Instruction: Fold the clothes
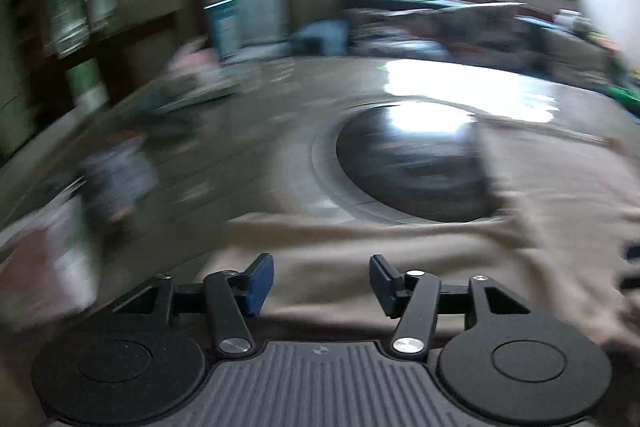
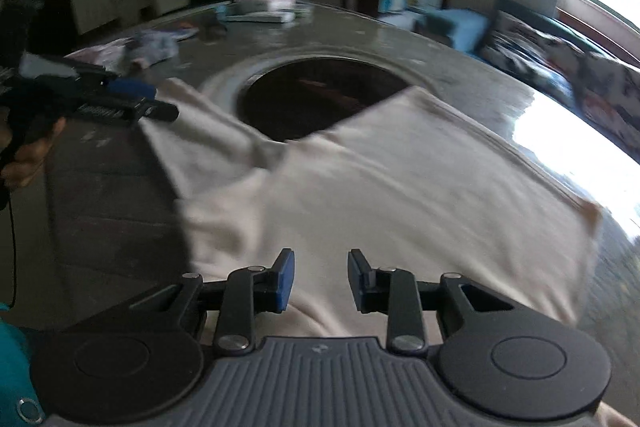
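A large round grey table [image 2: 460, 67] filled both wrist views, its surface glossy where window light struck it, with a dark circular inset [image 2: 316, 95] sunk in its middle and ringed by a paler band. Spread across the near half of the table lay the beige garment [image 2: 380, 203], the largest loose thing in view; its far edge overlapped the near rim of the dark inset, one corner reached toward the table's right side, and a sleeve-like flap ran off to the left. Beyond the table a patterned sofa [image 2: 560, 63] stood under the bright window, well apart from the cloth. On the far left part of the table sat a heap of crumpled clothes [image 2: 136, 49] and, further back, a stack of pinkish and white items [image 2: 266, 3], too blurred to identify. The left gripper [image 2: 132, 99], held in a hand [image 2: 28, 155], hovered at the sleeve end of the garment, though the right wrist view did not show contact clearly; in its own heavily blurred view the left gripper [image 1: 322, 283] had its blue-padded fingers spread wide above the cloth with nothing between them. The right gripper [image 2: 320, 279] likewise stood spread apart over the garment's near edge, gripping nothing.
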A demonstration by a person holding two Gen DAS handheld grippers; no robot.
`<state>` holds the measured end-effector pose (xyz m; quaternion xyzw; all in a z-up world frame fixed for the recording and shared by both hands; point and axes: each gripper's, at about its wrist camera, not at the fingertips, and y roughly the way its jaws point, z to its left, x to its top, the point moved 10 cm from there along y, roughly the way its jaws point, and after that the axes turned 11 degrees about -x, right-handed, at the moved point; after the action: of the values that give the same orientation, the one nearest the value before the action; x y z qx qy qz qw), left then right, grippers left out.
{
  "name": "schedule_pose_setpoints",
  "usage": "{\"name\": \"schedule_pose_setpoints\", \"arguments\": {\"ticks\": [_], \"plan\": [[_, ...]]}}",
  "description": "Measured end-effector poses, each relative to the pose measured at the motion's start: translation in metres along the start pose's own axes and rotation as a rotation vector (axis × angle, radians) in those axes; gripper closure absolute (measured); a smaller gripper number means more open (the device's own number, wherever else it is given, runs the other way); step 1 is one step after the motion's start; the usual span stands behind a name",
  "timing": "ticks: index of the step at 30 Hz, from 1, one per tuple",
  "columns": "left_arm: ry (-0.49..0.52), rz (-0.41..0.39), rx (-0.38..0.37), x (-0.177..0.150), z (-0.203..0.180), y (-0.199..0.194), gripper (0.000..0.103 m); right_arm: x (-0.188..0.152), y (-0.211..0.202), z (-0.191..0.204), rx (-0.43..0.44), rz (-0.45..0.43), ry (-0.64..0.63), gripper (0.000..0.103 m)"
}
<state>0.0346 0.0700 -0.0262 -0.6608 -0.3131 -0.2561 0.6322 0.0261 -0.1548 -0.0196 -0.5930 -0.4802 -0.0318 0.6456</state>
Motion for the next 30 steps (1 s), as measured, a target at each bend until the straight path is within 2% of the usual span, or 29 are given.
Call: {"name": "schedule_pose_setpoints", "arguments": {"ticks": [4,11,14,16,17,24,30], "plan": [[-0.142,0.024,0.004,-0.011,0.029,0.003,0.045,0.002,0.007,0.025,0.022,-0.004,-0.051,0.074],[-0.208,-0.001,-0.030,-0.011,0.040,0.009,0.049,0.001,0.012,0.043,0.044,0.006,-0.094,0.074],[-0.200,-0.018,-0.018,-0.008,0.046,0.013,0.069,0.002,0.010,0.042,0.041,0.008,-0.095,0.073],[-0.192,-0.024,-0.014,-0.007,0.048,0.014,0.091,0.003,0.010,0.039,0.036,0.008,-0.086,0.072],[-0.199,-0.027,-0.018,-0.006,0.049,0.015,0.093,0.003,0.009,0.038,0.033,0.008,-0.081,0.072],[-0.164,-0.112,0.021,0.033,0.054,0.011,0.095,-0.001,0.014,0.040,0.034,0.015,-0.074,0.072],[-0.085,-0.198,-0.010,0.076,0.037,-0.002,0.095,0.004,0.013,0.043,0.037,0.000,-0.075,0.072]]}}
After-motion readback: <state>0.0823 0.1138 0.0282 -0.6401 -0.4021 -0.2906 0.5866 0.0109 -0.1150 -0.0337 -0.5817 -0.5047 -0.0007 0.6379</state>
